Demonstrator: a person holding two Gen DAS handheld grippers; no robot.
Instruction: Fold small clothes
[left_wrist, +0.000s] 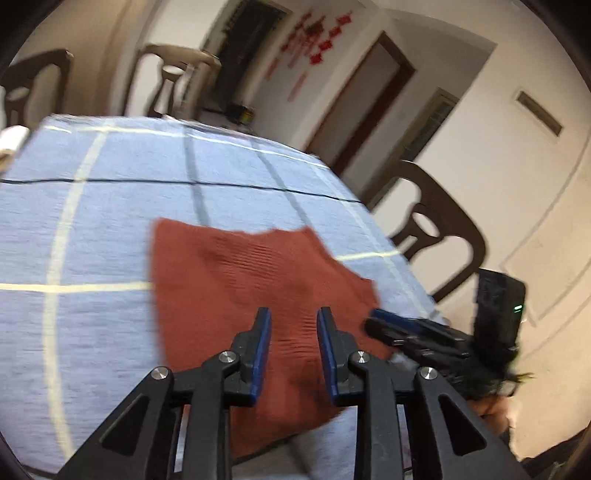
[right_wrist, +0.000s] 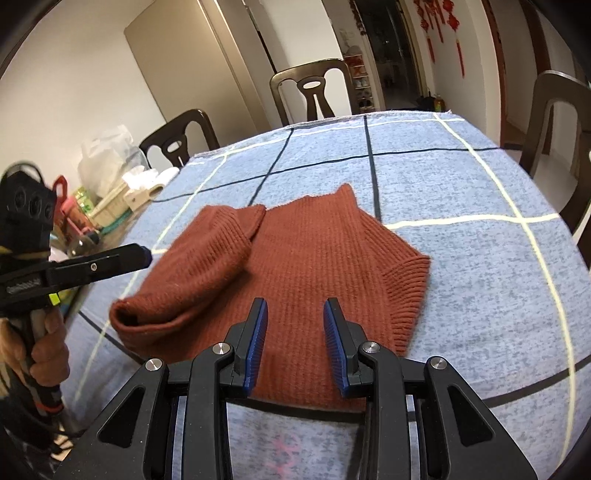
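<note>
Only our right view shows the sweater's (right_wrist: 295, 266) folded sleeve (right_wrist: 207, 258); our left gripper (left_wrist: 293, 321) and right gripper (right_wrist: 295, 314) hang spread above the sweater, empty.

place: a home dining room
table (right_wrist: 461, 177): covered with a blue checked cloth
chairs (right_wrist: 314, 86): dark wooden dining chairs stand around it
walls: red hanging decorations (right_wrist: 439, 22) on the far right, wooden door frames (left_wrist: 369, 99)
clutter (right_wrist: 107, 173): plastic bags, bottles and a basket on the far left of the table
</note>
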